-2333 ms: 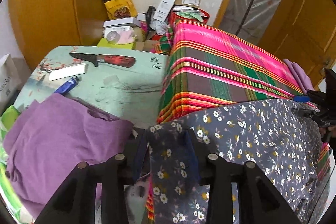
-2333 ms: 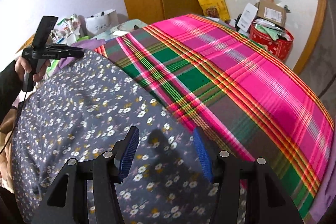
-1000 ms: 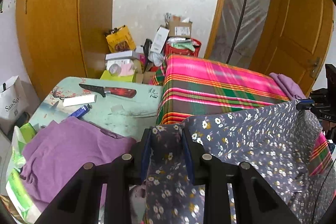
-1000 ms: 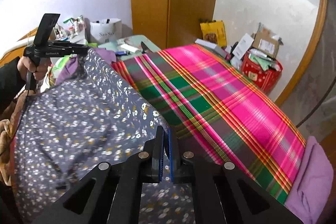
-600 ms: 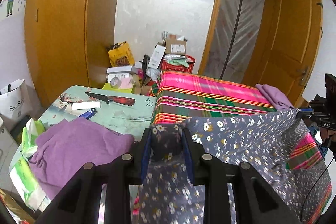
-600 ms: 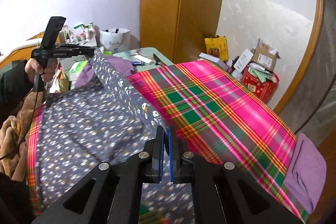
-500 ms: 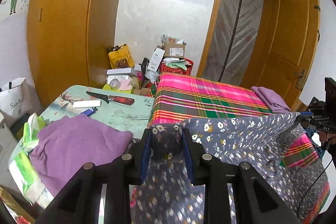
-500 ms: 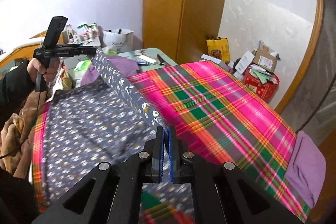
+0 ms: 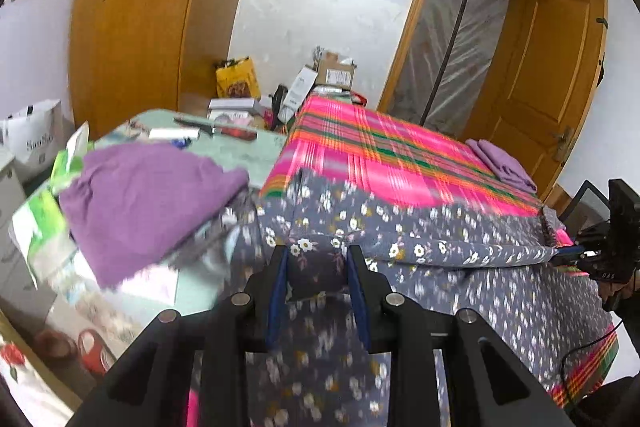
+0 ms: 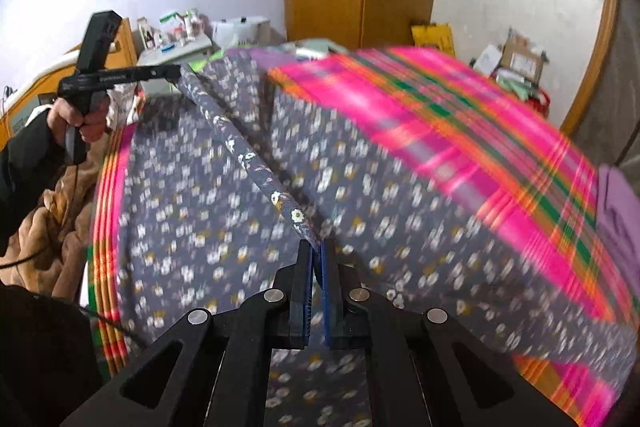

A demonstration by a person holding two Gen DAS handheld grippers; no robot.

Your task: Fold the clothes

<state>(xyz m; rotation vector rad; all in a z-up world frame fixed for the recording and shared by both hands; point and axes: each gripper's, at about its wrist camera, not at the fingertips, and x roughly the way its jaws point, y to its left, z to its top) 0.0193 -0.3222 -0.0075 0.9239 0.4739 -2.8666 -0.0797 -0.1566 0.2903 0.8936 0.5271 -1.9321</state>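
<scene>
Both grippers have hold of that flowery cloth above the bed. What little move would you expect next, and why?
Probably carrying the held edge forward and down to lay it flat. The left gripper and right gripper each pinch the floral cloth, its edge stretched taut between them above the plaid bedspread, while the rest drapes over the bed.

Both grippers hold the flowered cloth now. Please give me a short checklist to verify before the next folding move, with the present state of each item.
1. Left gripper shut on the floral garment: ok.
2. Right gripper shut on the same garment: ok.
3. Held edge stretched straight between both grippers: ok.
4. Purple cloth apart from the floral garment: cannot tell, they look close.
5. Plaid bed cover free ahead for laying the fold: ok.
6. Lower layer smooth: cannot tell, blurred.
</scene>
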